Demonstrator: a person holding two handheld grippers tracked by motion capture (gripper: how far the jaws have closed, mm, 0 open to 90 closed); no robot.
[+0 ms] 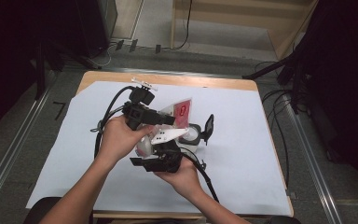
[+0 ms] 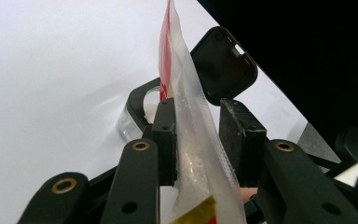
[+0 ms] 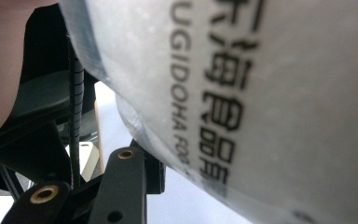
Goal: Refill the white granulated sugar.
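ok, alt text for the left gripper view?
A translucent plastic pouch with red and yellow print stands edge-on between the left gripper's two black jaws, touching the left pad while a gap shows at the right one. Behind it, on the white table cover, sits a small clear jar with its black flip lid open.

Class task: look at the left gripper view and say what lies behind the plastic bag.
Behind the plastic bag stands a small clear jar with its black lid flipped open. The bag covers part of the jar, so its contents stay unclear.

The pouch [image 3: 242, 93] hid my right jaws' far side, its print blurred and cut off at the edges. The jar [image 2: 137, 114] sat half hidden behind my left jaws.
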